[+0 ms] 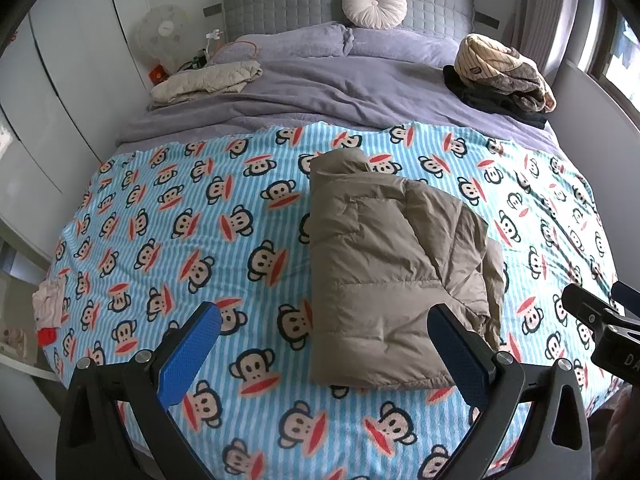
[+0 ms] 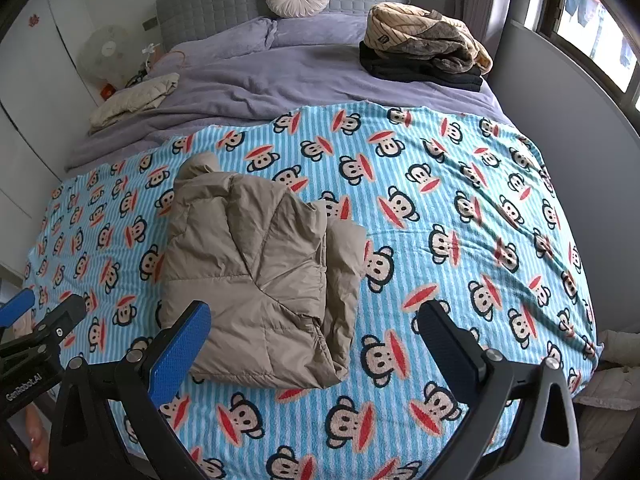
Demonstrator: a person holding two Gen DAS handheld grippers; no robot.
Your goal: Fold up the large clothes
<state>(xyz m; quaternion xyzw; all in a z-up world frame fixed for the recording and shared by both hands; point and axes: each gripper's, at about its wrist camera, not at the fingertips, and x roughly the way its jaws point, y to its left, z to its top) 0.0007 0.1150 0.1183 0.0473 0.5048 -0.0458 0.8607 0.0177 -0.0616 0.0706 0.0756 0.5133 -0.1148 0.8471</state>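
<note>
A folded tan puffer jacket (image 1: pixel 384 272) lies mid-bed on the monkey-print blanket (image 1: pixel 200 240), nothing covering it. Behind it sit a stack of folded clothes (image 1: pixel 504 72), a cream garment (image 1: pixel 208 80) and a round cushion (image 1: pixel 374 4). The left gripper (image 1: pixel 324 332) and right gripper (image 2: pixel 314 330) hover with fingers spread, holding nothing.

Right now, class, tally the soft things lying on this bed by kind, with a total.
Puffer jackets: 2, tan and cream
Stacked clothes piles: 1
Round cushions: 1
Monkey-print blankets: 1
Total: 5
</note>
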